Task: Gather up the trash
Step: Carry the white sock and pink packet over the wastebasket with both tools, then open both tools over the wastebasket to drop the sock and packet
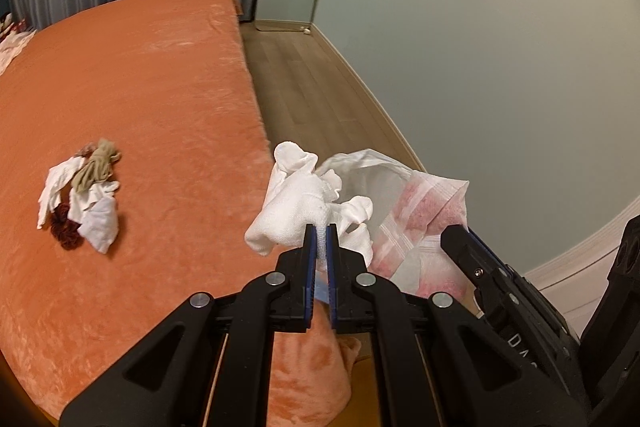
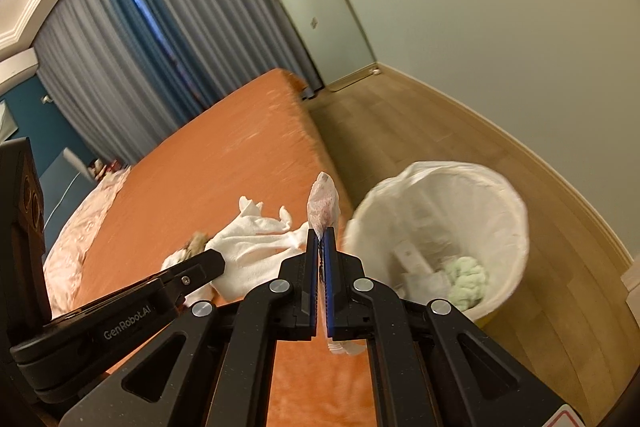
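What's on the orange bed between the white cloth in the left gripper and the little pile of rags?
Nothing: in the left wrist view only bare orange blanket lies between the crumpled white cloth held by the left gripper and the mixed rag pile.

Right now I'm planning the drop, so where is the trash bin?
In the right wrist view the trash bin stands on the wooden floor right of the orange bed, just right of the right gripper.

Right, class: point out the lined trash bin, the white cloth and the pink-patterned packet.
trash bin [image 2: 516,211]: right wrist view, liner rim.
white cloth [image 1: 288,203]: left wrist view, bunched middle.
pink-patterned packet [image 1: 432,207]: left wrist view, pink panel.
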The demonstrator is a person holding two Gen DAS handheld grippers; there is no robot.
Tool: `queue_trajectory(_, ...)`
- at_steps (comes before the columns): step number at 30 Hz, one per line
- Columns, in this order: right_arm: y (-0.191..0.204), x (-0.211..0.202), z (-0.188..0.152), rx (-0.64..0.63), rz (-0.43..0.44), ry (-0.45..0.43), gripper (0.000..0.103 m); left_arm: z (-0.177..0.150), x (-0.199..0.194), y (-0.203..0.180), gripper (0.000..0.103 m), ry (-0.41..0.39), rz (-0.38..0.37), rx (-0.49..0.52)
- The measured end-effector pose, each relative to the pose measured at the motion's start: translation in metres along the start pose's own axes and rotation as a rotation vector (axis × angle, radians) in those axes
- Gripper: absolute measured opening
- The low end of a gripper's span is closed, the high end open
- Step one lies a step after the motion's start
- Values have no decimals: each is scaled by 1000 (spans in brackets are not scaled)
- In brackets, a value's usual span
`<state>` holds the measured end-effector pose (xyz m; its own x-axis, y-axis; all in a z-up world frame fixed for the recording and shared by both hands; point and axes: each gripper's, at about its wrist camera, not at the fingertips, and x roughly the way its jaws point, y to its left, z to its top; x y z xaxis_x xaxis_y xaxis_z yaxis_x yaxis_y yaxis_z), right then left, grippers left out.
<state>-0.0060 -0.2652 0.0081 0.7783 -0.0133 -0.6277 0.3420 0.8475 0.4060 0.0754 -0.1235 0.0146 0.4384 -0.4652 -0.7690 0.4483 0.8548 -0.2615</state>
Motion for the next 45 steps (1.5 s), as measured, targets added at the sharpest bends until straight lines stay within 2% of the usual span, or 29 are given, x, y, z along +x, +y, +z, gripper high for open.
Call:
queue_trajectory(4,-27,-3,5,34,-35,-12,3,7,18,-22,5,24,-48,28)
queue_trajectory(10,-50,-2,11,57,-74,-14,3,16,40,-49,7,39,-79,67)
queue_trajectory(11,-52,-1,13,58,-77,-13,3,17,42,-52,15,38,-79,67)
queue_trajectory(12,-54,1,14,55,-82,-11,3,18,44,-54,39,37,-73,67)
queue_trajectory(13,-55,2,16,52,-87,-12,3,19,44,-54,50,29,-67,62)
queue_trajectory(14,-57,1,16,50,-88,-12,3,19,42,-54,54,4,-61,57)
queue_trajectory(19,-56,10,23,40,-92,-8,3,16,44,-49,54,-3,-1,81)
queue_trajectory(31,-47,31,25,-4,-97,27,3,12,30,-4,54,-26,67,-11)
queue_trajectory(36,-37,31,31,-14,-104,18,16,9,24,14,54,-29,89,-49)
queue_trajectory(38,-29,27,32,-27,-112,4,33,9,22,22,57,-25,95,-69)
queue_trajectory(45,-1,19,19,-78,-96,14,43,5,13,47,58,-35,111,-120)
